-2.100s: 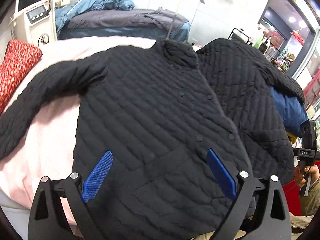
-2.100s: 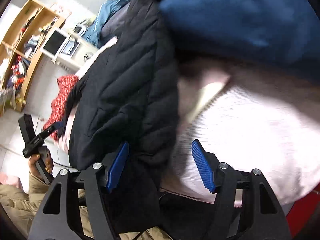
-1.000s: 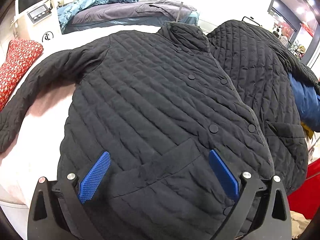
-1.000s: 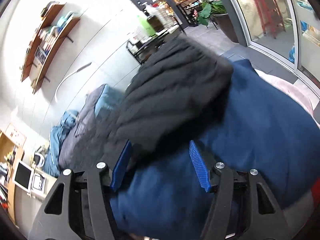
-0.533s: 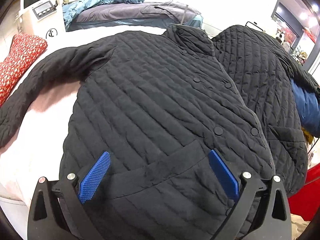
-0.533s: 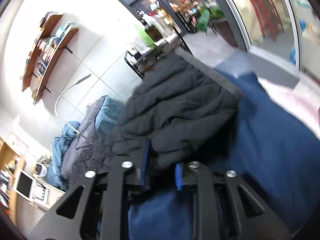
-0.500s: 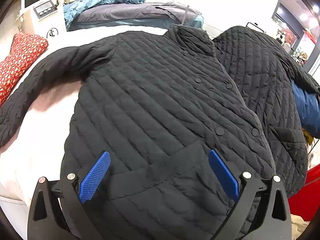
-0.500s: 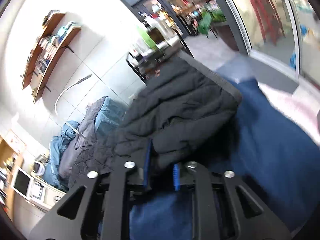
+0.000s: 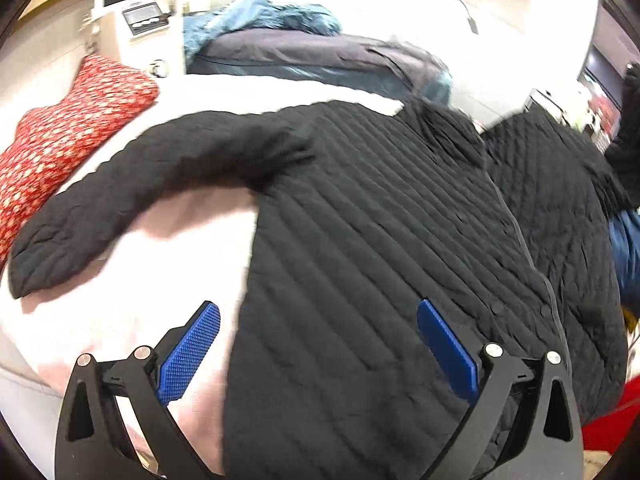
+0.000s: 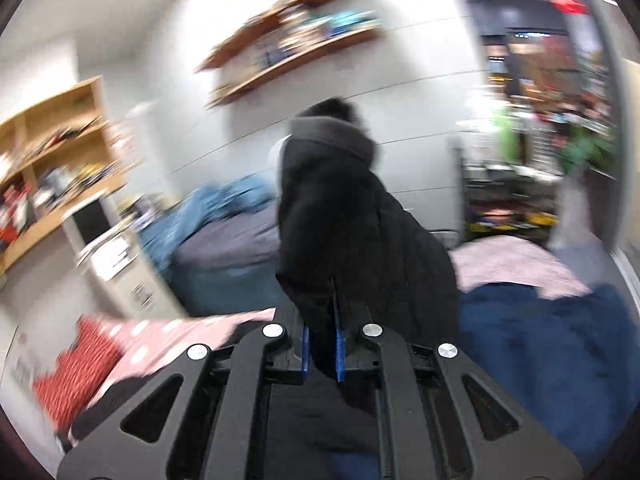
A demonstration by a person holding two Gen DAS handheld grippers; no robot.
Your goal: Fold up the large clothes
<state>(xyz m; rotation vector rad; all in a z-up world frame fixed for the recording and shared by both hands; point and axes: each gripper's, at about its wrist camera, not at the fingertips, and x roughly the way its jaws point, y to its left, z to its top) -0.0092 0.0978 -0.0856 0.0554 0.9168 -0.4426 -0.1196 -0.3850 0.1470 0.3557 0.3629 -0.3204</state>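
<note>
The black quilted jacket (image 9: 380,240) lies front-up on the pink bedspread (image 9: 120,300), one sleeve out to the left. The left gripper (image 9: 320,344) hangs spread above its hem. The right gripper (image 10: 320,344) is clamped on the jacket's right sleeve (image 10: 348,216), raised.

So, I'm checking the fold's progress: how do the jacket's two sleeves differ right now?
The spread sleeve lies flat on the pink bedcover, stretched out sideways; the lifted sleeve hangs in the air. The spread sleeve is free of the open left gripper; the lifted sleeve is pinched in the right gripper, whose jaws have just closed on it. Both are black and belong to the black quilted jacket.
</note>
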